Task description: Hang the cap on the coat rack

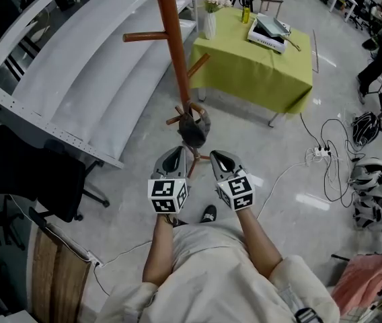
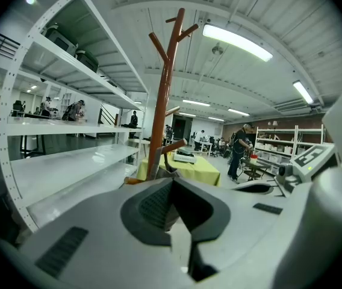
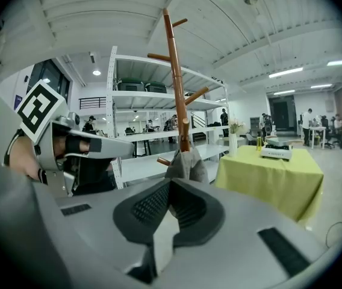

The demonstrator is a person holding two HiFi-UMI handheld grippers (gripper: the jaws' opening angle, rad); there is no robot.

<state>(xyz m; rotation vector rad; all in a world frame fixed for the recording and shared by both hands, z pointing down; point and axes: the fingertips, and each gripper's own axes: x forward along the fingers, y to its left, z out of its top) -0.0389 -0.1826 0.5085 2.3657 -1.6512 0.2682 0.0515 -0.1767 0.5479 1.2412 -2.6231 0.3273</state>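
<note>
The brown wooden coat rack (image 1: 175, 46) stands on the floor ahead of me. A grey cap (image 1: 194, 130) hangs on one of its low pegs, just above the base. My left gripper (image 1: 175, 155) and right gripper (image 1: 222, 159) are side by side a short way in front of the cap, both apart from it. Both are shut with nothing between the jaws. In the right gripper view the cap (image 3: 190, 165) shows against the pole (image 3: 177, 77), just past the closed right gripper (image 3: 170, 206). In the left gripper view the pole (image 2: 162, 101) rises beyond the closed left gripper (image 2: 172, 200).
A table with a green cloth (image 1: 258, 62) stands behind the rack to the right, bearing a vase (image 1: 209, 19) and a flat device (image 1: 268, 32). White shelving (image 1: 77, 79) runs along the left. A black chair (image 1: 29, 173) is at near left. Cables (image 1: 322, 152) lie on the floor at right.
</note>
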